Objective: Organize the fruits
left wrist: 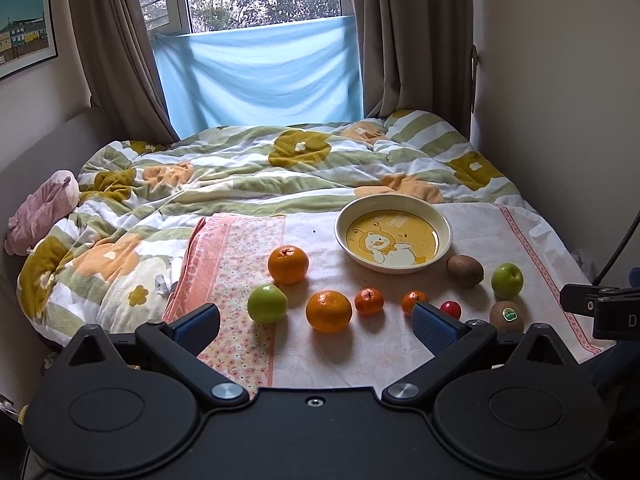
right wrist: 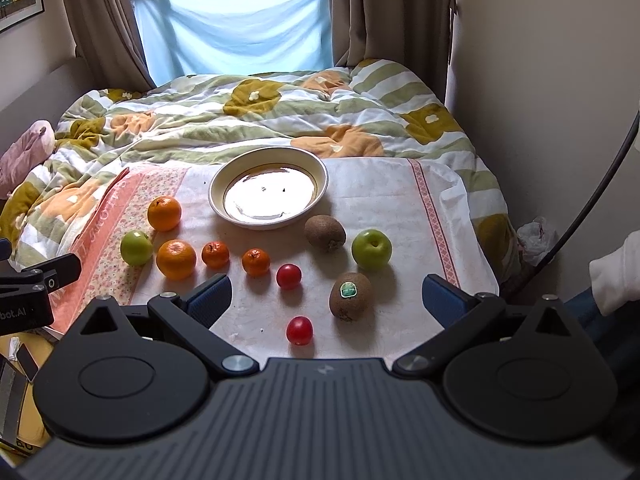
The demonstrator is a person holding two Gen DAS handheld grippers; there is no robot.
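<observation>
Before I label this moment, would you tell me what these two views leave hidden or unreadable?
- Bowl floor: right wrist view, glare whites out the print.
- Second tomato: left wrist view, out of sight behind the left gripper.
- Kiwi sticker: both views, text too small.
- Orange: left wrist view, partly behind a fingertip.

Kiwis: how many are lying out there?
2. One kiwi lies just right of the bowl; the stickered kiwi lies nearer the camera, below the right green apple. None seems hidden.

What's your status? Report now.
Left gripper and right gripper: jaws open, empty. Bowl empty; fruit loose on cloth. Nothing blocking.
</observation>
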